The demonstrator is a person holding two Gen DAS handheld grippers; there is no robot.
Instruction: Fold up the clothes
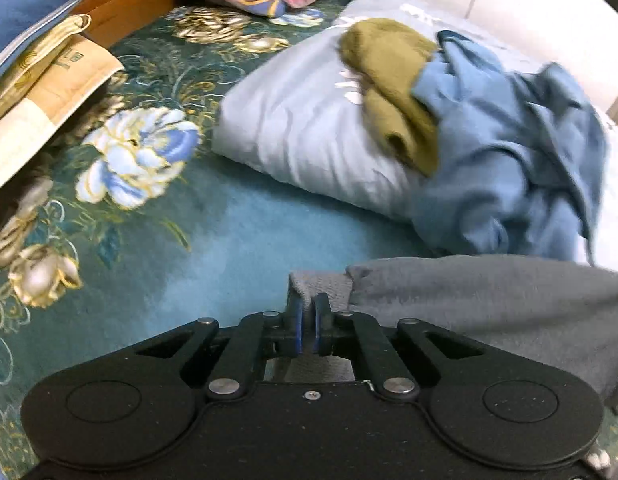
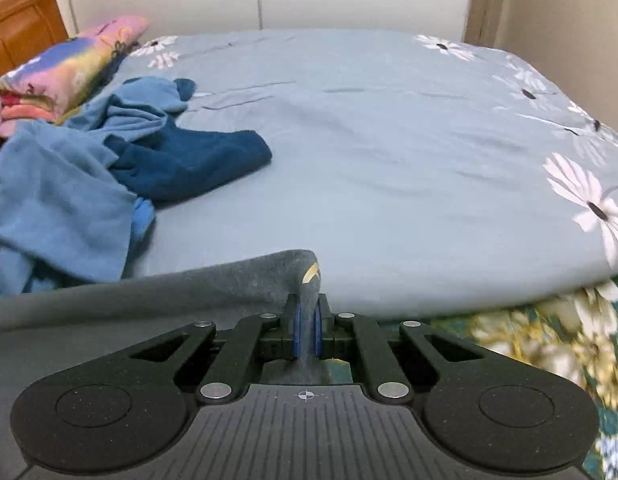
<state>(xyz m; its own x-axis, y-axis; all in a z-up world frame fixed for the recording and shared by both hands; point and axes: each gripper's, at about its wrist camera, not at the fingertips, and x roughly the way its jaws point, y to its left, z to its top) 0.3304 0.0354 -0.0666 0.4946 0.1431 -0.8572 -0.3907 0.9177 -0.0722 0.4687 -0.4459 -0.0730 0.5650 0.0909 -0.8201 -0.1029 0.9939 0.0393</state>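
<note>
Nearest, the left gripper [image 1: 308,322] and right gripper [image 2: 308,330] each pinch an edge of the grey garment [image 1: 489,300], apparently to spread it for folding; beyond lie the light-blue quilt [image 2: 389,152] and unfolded blue clothes [image 2: 69,184].

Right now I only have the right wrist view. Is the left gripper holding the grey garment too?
Observer: Yes, the left gripper is shut on a corner of the grey garment.
Operator: Anything in the pile besides blue clothes?
Observer: An olive-green garment lies on the pale blue quilt beside the blue clothes.
Operator: What lies left of that quilt?
Observer: A dark green floral bedspread, with a stack of pillows at its edge.
</note>
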